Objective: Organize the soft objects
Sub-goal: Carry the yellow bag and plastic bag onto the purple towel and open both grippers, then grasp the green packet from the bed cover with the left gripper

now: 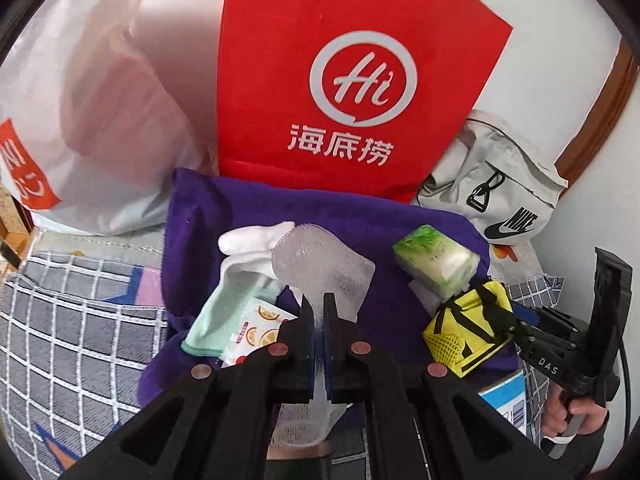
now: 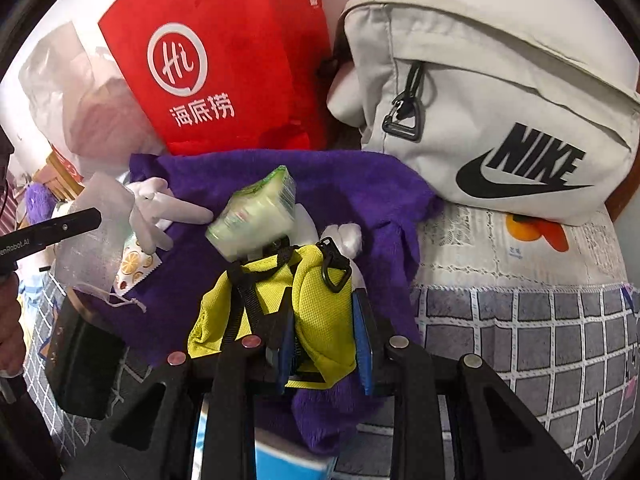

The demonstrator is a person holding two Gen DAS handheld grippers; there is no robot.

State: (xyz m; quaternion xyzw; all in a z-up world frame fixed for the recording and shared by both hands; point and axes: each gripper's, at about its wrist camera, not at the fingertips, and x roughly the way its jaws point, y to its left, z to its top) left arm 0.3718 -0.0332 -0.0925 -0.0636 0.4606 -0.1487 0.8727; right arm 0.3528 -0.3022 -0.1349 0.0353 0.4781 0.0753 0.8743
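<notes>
Pinching a translucent mesh pouch (image 1: 320, 268) at lower centre of the left wrist view, the left gripper (image 1: 319, 312) has its fingers closed tight on it. The right gripper (image 2: 324, 344) clamps a yellow pouch (image 2: 280, 312) at centre frame. Both hang over a purple towel (image 1: 360, 220) bearing a tissue pack (image 1: 436, 264) and white socks (image 1: 248, 248). Behind stand a red bag (image 1: 352, 60) and a grey Nike bag (image 2: 500, 100).

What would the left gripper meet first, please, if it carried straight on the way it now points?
Probably the purple towel, near the white sock. The left gripper is shut on a sheer mesh pouch, which would touch first; depth is unclear.
</notes>
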